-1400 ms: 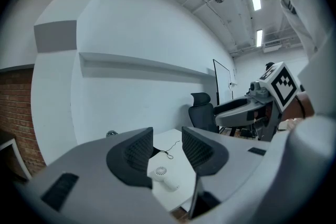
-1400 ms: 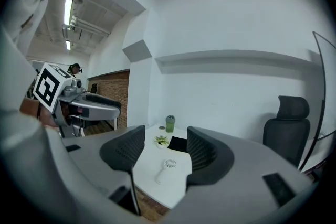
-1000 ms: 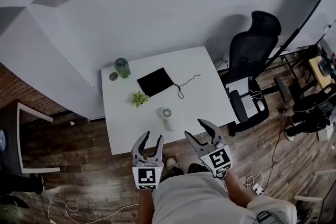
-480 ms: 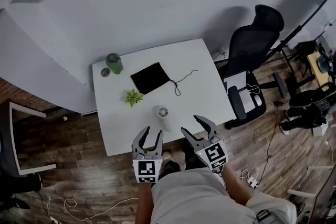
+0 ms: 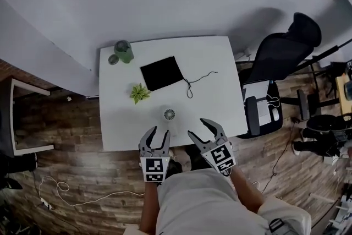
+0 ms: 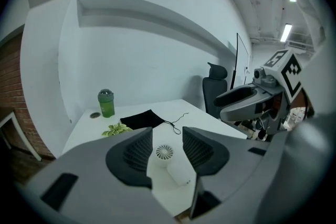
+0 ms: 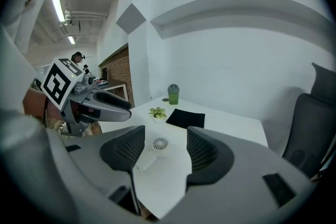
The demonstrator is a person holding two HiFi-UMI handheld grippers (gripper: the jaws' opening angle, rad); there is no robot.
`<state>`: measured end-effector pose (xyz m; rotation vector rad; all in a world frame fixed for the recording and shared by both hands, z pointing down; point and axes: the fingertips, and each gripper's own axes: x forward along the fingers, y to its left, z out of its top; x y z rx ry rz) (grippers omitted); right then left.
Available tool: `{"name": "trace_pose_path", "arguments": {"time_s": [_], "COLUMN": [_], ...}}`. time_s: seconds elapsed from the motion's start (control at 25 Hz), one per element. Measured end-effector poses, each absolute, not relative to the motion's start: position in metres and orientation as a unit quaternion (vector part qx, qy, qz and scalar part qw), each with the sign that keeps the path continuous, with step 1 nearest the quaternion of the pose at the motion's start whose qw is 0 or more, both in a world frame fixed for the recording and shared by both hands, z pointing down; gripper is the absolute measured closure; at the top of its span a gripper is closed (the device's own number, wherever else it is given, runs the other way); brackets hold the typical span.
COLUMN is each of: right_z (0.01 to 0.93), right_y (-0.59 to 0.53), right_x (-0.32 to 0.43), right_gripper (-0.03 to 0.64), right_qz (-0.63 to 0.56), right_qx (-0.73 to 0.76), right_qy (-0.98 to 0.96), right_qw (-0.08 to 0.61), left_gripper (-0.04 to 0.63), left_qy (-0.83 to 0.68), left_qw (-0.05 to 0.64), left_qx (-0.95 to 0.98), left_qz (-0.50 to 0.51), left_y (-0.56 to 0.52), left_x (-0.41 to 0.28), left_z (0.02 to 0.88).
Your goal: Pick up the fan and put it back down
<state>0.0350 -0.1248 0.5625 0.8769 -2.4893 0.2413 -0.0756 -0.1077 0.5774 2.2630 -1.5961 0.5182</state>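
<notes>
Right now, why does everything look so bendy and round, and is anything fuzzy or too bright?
Head view: the wide lens bows the white table's edges, and the light is soft and rather dim. Left gripper view: dark round corners; the left gripper looks slightly soft up close, while the fan between its open jaws is sharp. Right gripper view: same round frame, and the ceiling lamps glare bright.

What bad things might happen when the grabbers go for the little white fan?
1. The fan sits near the front edge of the table, so a clumsy nudge might knock it to the floor.
2. The left gripper and the right gripper are both open and aimed at it, so they might bump each other.
3. Its rounded body may slip from the jaws.
</notes>
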Motion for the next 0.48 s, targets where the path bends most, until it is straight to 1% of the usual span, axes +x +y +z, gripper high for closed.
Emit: {"name": "trace_pose_path", "arguments": {"time_s": [0.48], "right_z": [0.612], "right_y": [-0.134], "right_x": [0.040], "right_gripper": [0.367], "right_qz": [0.110], "right_qx": [0.226], "right_qy": [-0.925], "right_qw": [0.285], "left_gripper": [0.417], "left_qy": [-0.580], "left_qw": [0.227], "left_qx": [0.747], "left_qz": [0.232], "left_y": [-0.112], "left_x": [-0.050], "left_z": [0.643]}}
